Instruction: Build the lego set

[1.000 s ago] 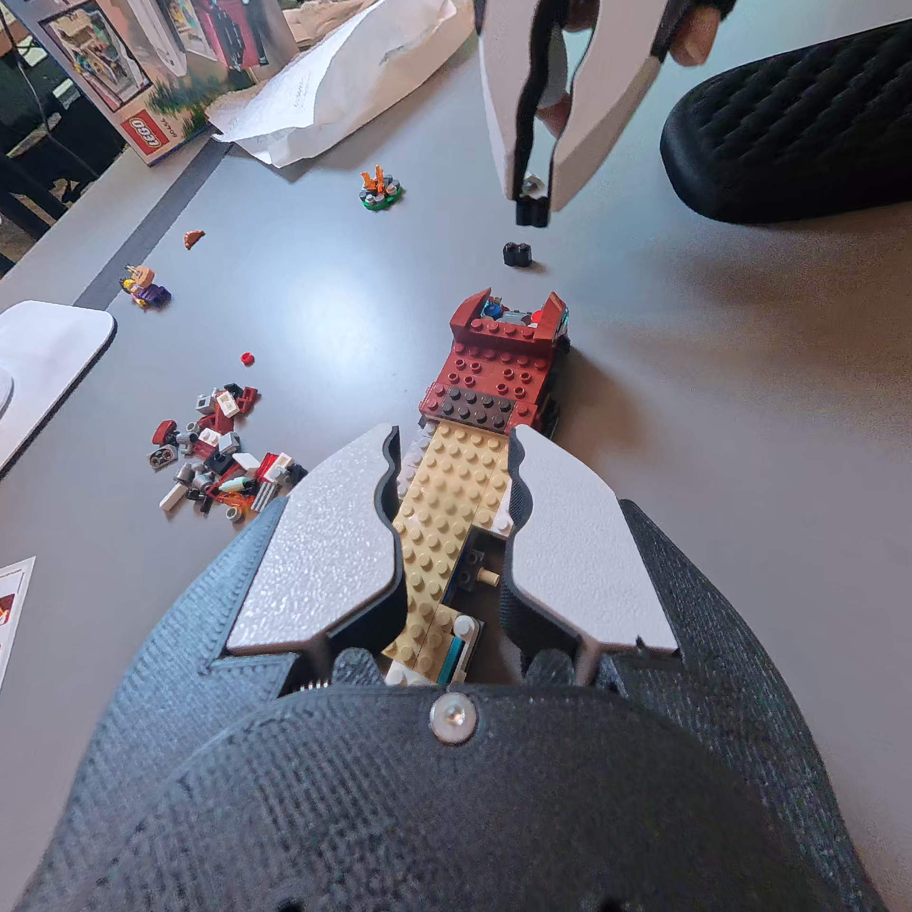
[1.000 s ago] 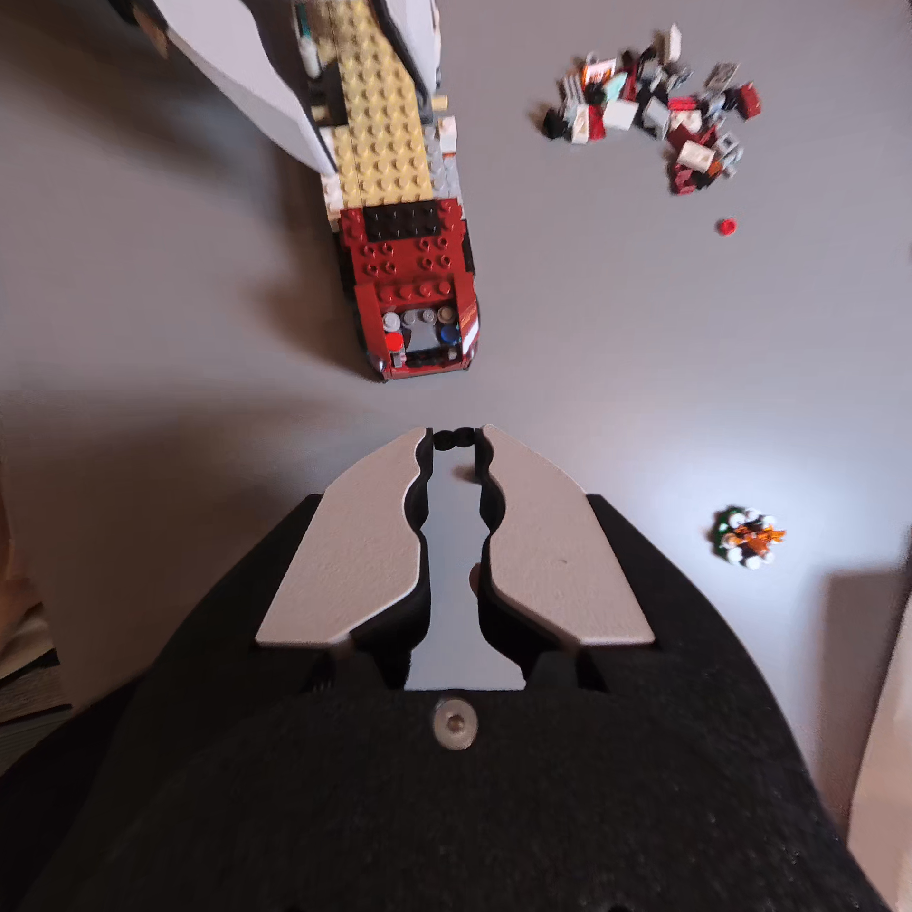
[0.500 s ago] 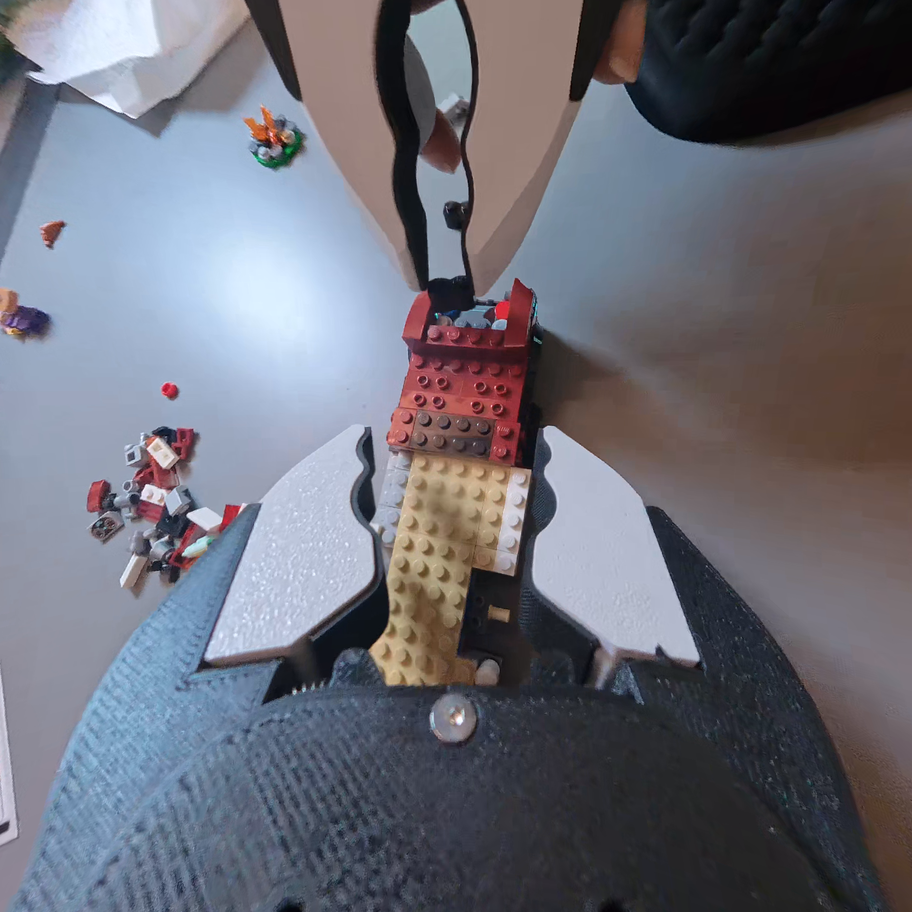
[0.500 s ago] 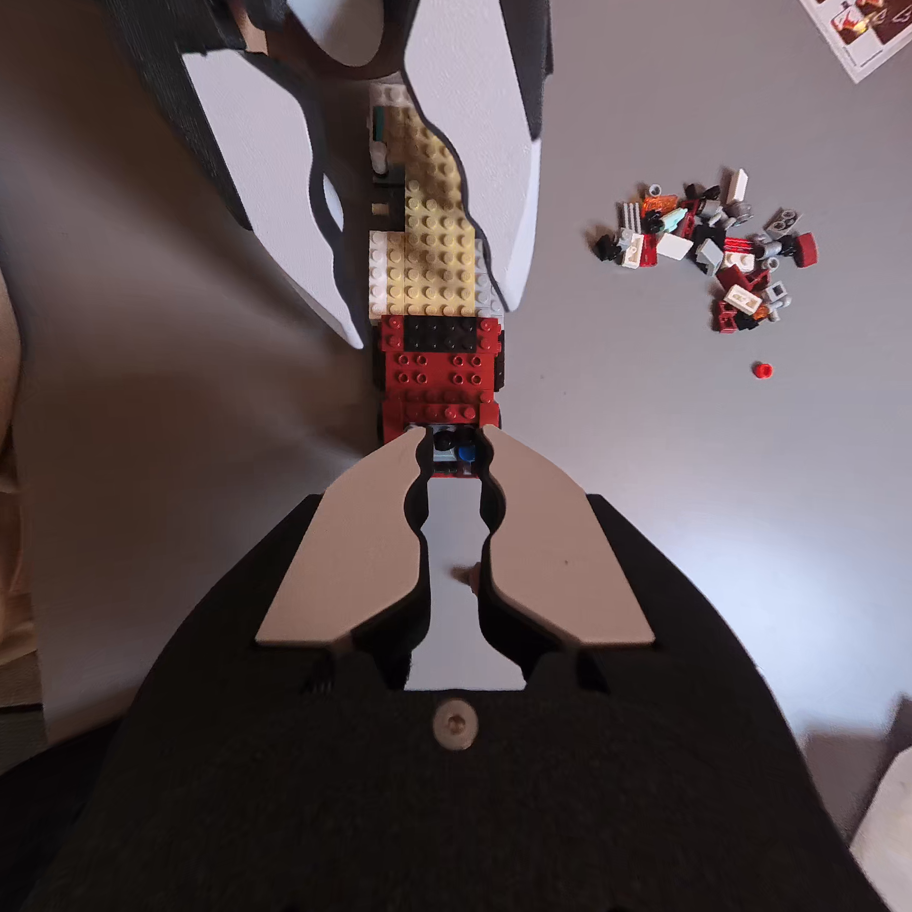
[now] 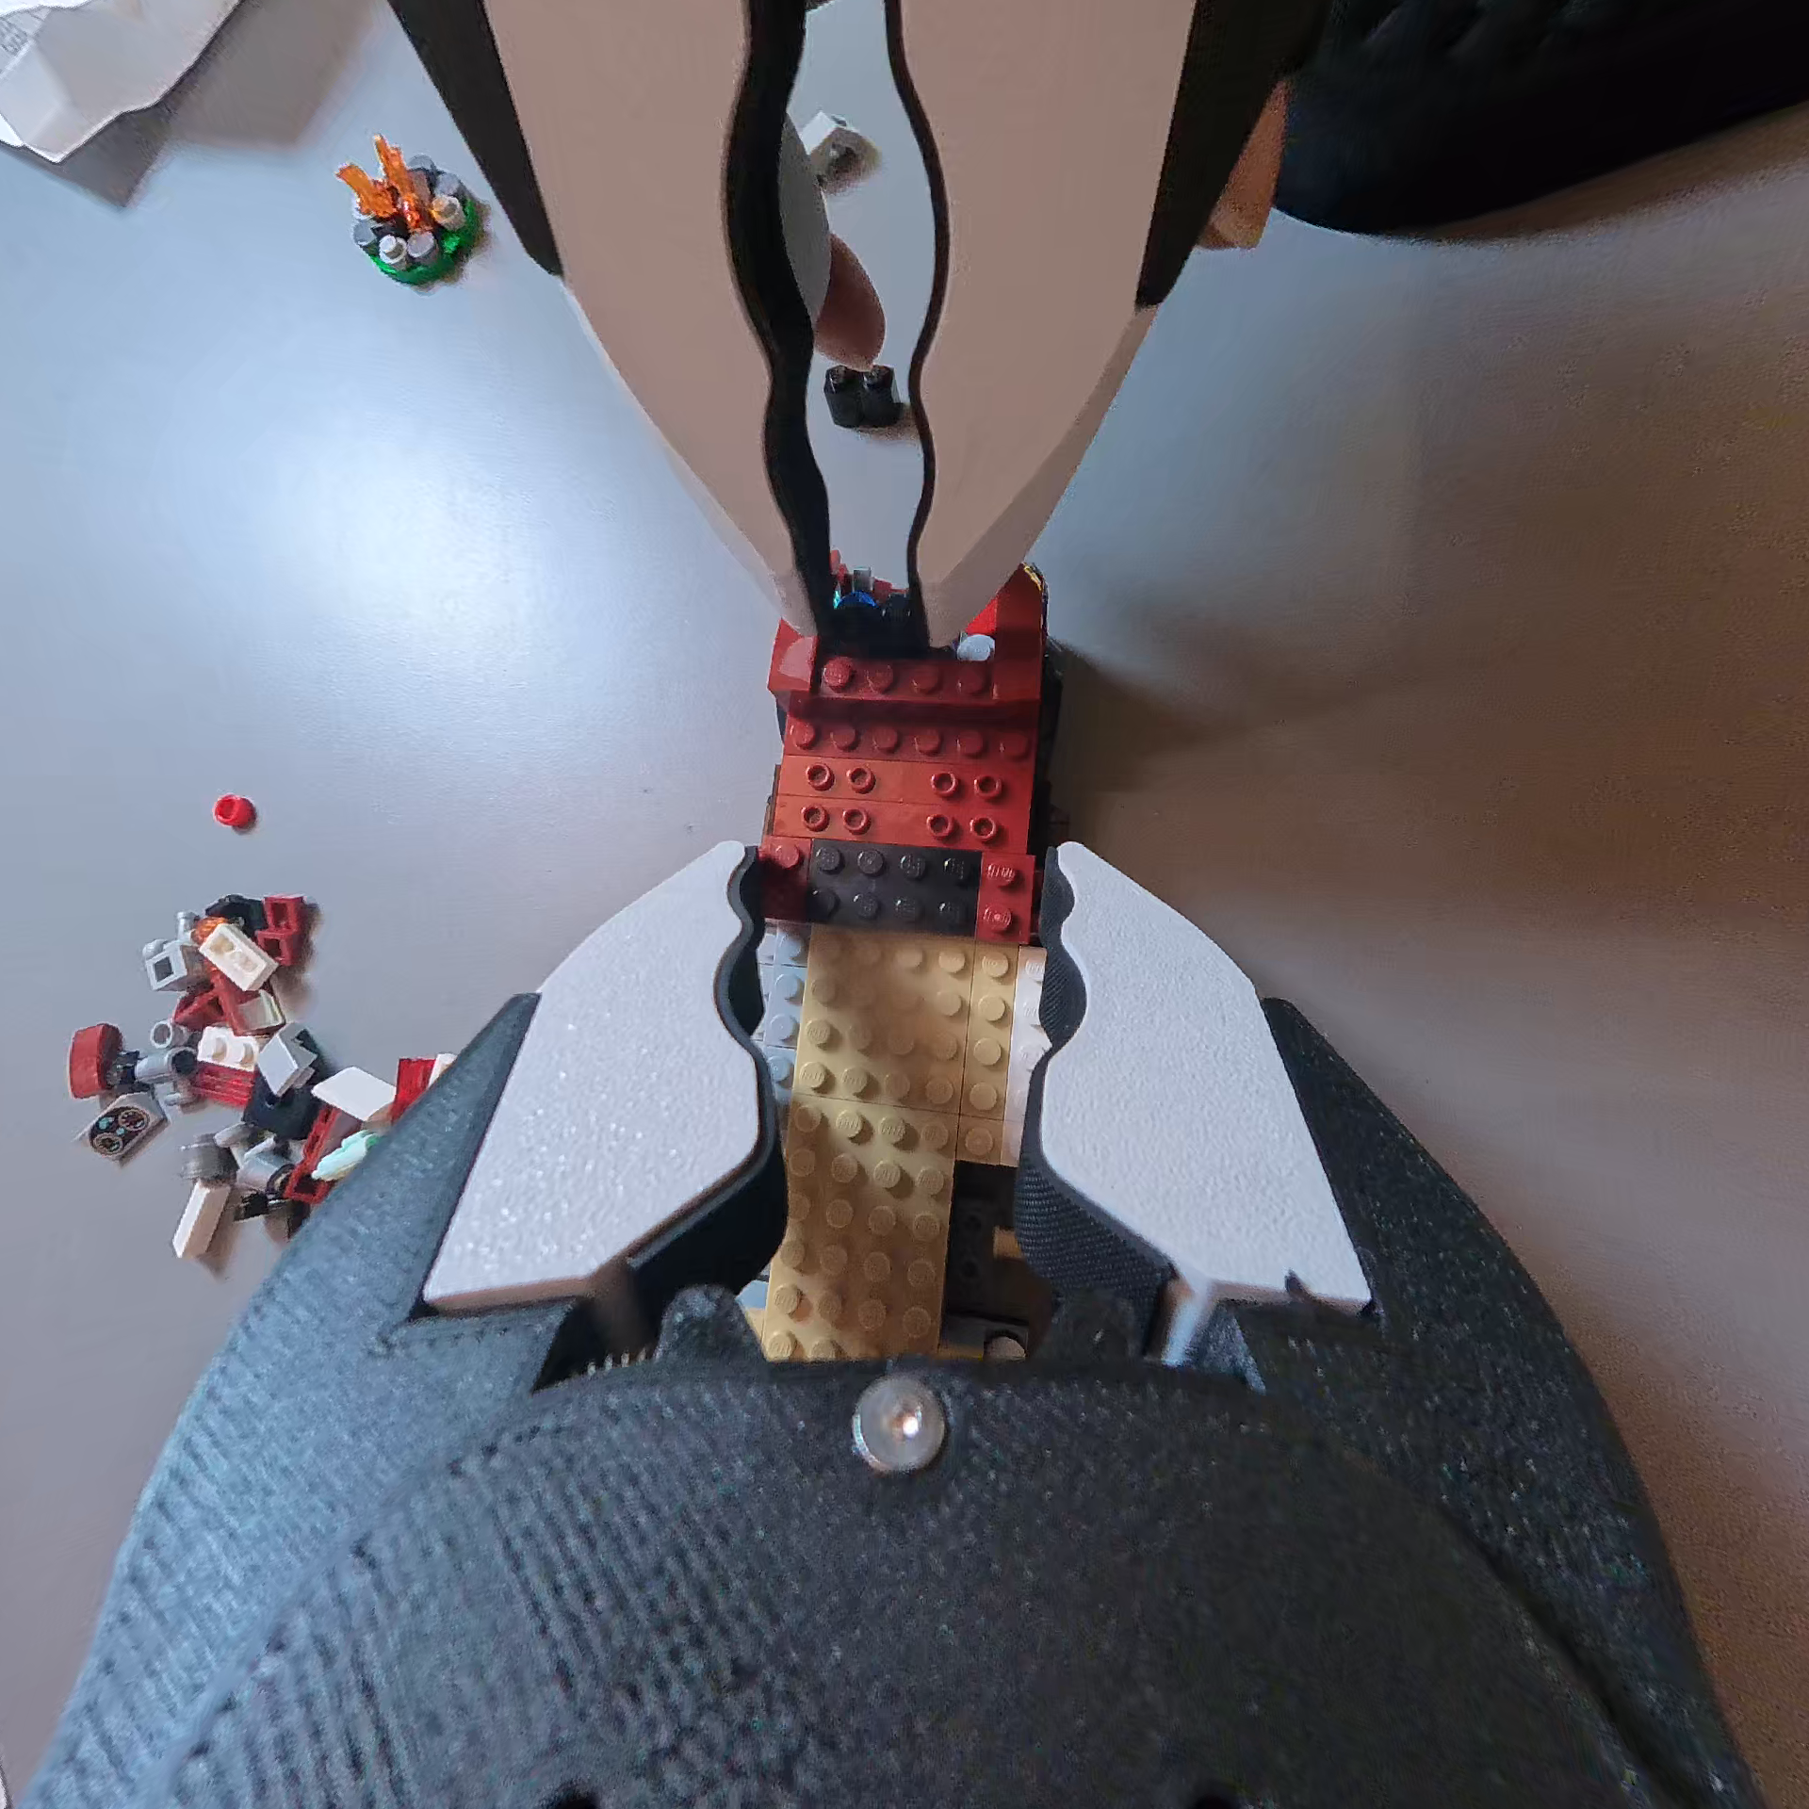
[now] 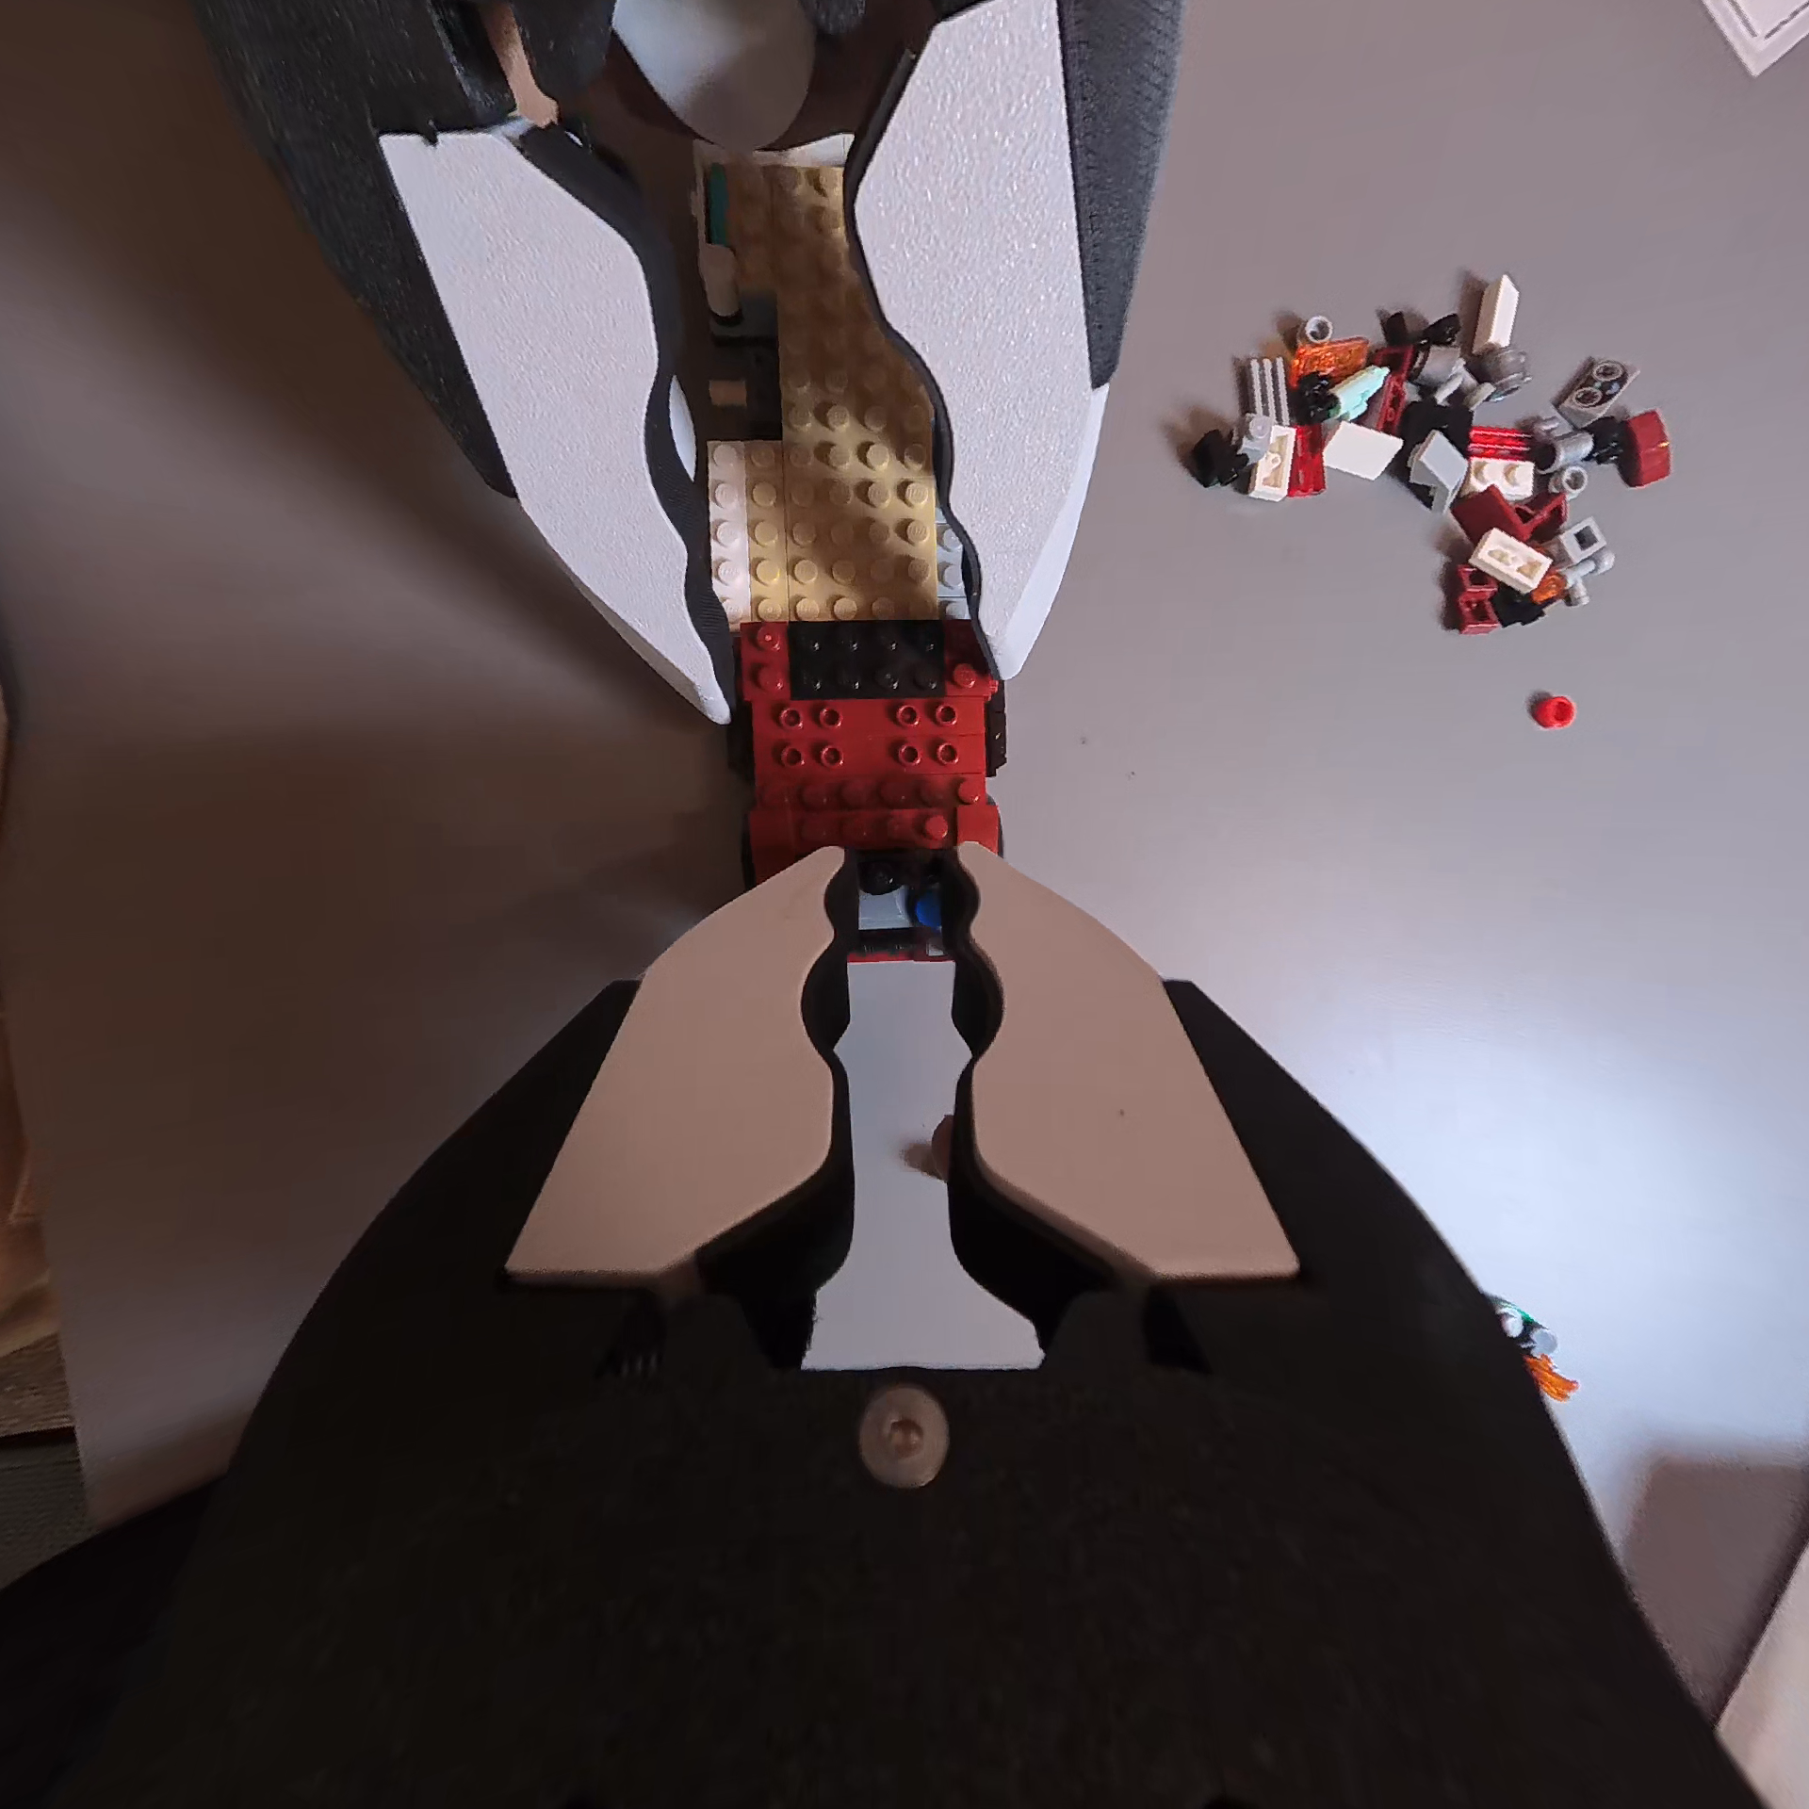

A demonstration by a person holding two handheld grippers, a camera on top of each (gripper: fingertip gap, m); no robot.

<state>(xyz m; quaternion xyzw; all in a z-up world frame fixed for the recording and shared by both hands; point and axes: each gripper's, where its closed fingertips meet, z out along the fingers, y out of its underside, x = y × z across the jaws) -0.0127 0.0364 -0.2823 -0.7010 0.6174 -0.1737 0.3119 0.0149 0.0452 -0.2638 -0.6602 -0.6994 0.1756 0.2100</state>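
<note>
A brick-built vehicle point(image 5: 905, 783) with a dark red front and a tan rear deck lies on the grey table point(image 5: 392, 538). My left gripper point(image 5: 896, 881) straddles it where the black plate meets the tan deck, and both pads press its sides. The right wrist view shows the same grip point(image 6: 861, 675) on the vehicle point(image 6: 871, 754). My right gripper point(image 6: 903, 861) is shut on a small black piece point(image 6: 881, 871). It holds that piece inside the open front end of the vehicle. The left wrist view shows its tips point(image 5: 866, 607) there too.
A pile of loose small bricks point(image 5: 225, 1057) lies left of the vehicle, with a single red stud point(image 5: 233, 811) near it. A second small black piece point(image 5: 861, 394) and a small campfire build point(image 5: 416, 220) lie beyond. White paper point(image 5: 88, 78) is at the far left, a black padded thing point(image 5: 1566, 98) at the far right. Across from one pair of fingers to the other is roughly 4 cm. From either gripper's tips it is about 15 cm to the single red stud point(image 5: 233, 811). It turns up in the right wrist view point(image 6: 1553, 712) as well.
My right gripper came down with the black piece from above the table to the vehicle's front end. My left gripper opened, slid forward along the vehicle and closed on a wider part.
</note>
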